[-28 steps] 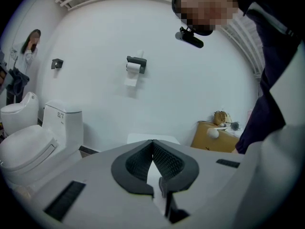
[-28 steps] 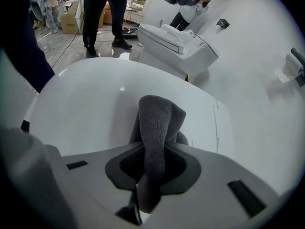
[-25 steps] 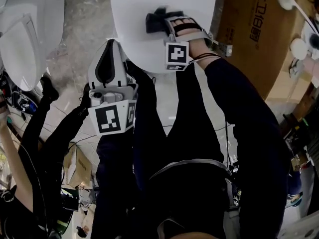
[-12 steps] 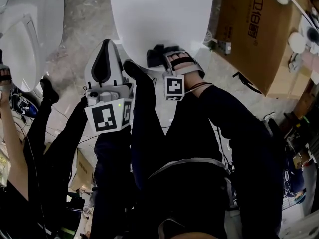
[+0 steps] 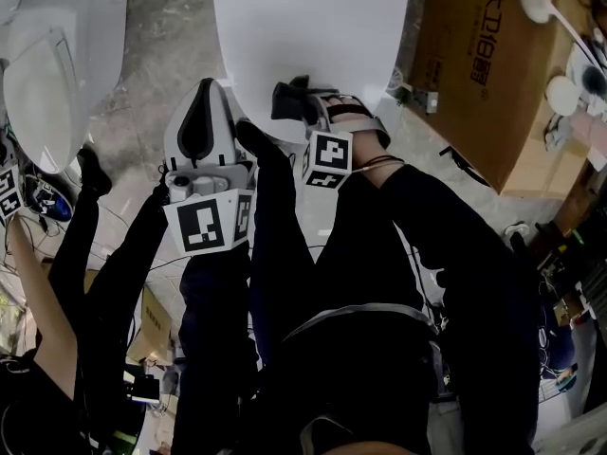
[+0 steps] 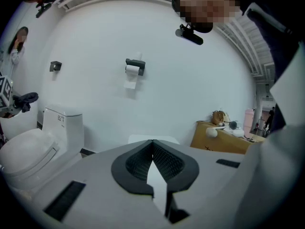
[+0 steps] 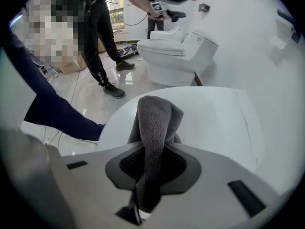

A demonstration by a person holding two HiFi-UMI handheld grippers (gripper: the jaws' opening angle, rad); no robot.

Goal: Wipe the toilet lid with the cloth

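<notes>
Grey marbled floor point(image 5: 161, 45) fills the head view's upper left; a white toilet lid point(image 5: 313, 27) sits top centre, with a cardboard box point(image 5: 493, 74) upper right. The right gripper point(image 7: 151, 151) is clamped on the grey cloth point(image 7: 155, 113) at the lid's lower edge. The left gripper point(image 6: 152, 140), jaws together, holds nothing.

You are operating in a mock-bathroom test space: toilets point(image 7: 178, 51) are standing side by side, a roll holder point(image 6: 135, 67) is hanging on the wall, and a cardboard box point(image 5: 493, 64) is sitting nearby.
</notes>
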